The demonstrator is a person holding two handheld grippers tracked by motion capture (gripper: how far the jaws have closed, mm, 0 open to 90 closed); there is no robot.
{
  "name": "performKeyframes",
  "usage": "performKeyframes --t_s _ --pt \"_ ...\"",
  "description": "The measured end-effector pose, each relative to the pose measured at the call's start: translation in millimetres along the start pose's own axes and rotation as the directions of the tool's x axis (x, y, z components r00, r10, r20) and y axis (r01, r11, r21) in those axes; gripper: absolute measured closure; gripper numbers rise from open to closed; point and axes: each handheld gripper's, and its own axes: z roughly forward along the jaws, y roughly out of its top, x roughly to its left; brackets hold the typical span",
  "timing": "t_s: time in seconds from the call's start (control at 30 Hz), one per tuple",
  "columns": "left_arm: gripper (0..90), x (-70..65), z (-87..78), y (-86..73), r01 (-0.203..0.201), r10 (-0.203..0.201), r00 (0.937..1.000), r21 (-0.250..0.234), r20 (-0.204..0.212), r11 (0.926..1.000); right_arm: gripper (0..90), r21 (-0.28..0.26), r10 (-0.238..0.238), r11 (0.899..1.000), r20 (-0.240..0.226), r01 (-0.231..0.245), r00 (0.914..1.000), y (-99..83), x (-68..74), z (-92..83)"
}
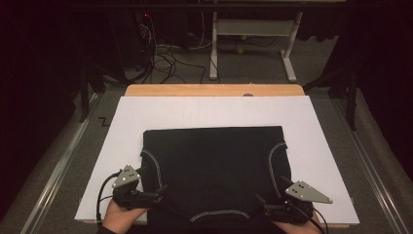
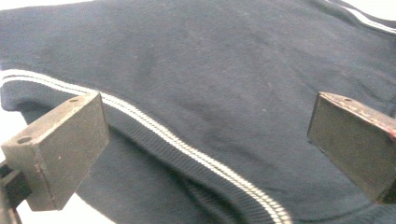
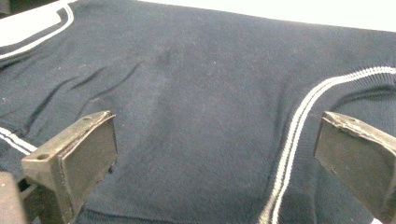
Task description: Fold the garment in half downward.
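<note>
Dark garment (image 1: 214,165) on white board (image 1: 311,126)

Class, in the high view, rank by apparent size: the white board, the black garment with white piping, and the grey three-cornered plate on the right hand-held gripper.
1. White board
2. Black garment with white piping
3. Grey three-cornered plate

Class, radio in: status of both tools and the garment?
Left tool open, right tool open. Dark garment folded flat on white board. Nothing in the way.
</note>
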Motion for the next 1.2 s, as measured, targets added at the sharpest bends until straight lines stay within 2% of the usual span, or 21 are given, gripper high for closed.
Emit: performKeyframes --t_s 0.23,0.33,0.43,0.53,0.63,0.67,0.93,1.13,1.2 --pt "0.0 15.1 -1.3 2.8 0.008 -0.008 0.9992 -0.006 -0.04 1.0 0.4 -0.01 -0.011 1.0 -0.033 0.011 0.9994 10.7 12.2 11.8" --pt "0.0 22.0 -1.6 2.2 0.016 -0.016 0.9986 -0.008 -0.051 0.9998 0.4 -0.007 -0.029 1.0 -0.065 0.029 0.9975 16.0 22.2 19.1" --pt "0.0 31.3 -1.6 0.6 0.051 -0.051 0.9975 -0.015 -0.048 0.9986 0.4 -0.01 -0.055 0.998 -0.09 0.054 0.9944 21.9 36.2 26.1" --pt "0.0 39.5 -1.5 -0.6 0.061 -0.062 0.9957 -0.01 -0.069 0.9981 0.4 -0.018 -0.082 0.997 -0.107 0.08 0.9909 26.4 48.7 32.3" --pt "0.0 46.2 -3.3 -0.9 0.084 -0.085 0.9919 -0.012 -0.094 0.9964 0.4 -0.028 -0.128 0.992 -0.116 0.125 0.985 30.7 62.4 40.4" --pt "0.0 47.0 -4.1 -0.8 0.089 -0.09 0.9911 -0.017 -0.098 0.9959 0.4 -0.027 -0.13 0.991 -0.125 0.128 0.9836 31.9 66.8 42.8" --pt "0.0 59.4 -3.6 4.4 0.111 -0.113 0.9893 -0.019 -0.093 0.9936 0.4 -0.025 -0.183 0.983 -0.183 0.181 0.966 39.4 99.0 65.3" --pt "0.0 66.0 1.2 20.4 0.086 -0.089 0.993 -0.045 -0.078 0.9953 0.4 -0.02 -0.214 0.977 -0.219 0.214 0.9521 42.7 118.6 81.1" --pt "0.0 71.2 4.2 30.4 0.062 -0.068 0.9916 -0.049 -0.11 0.9968 0.4 -0.02 -0.218 0.975 -0.229 0.219 0.9486 43.7 123.7 86.4"
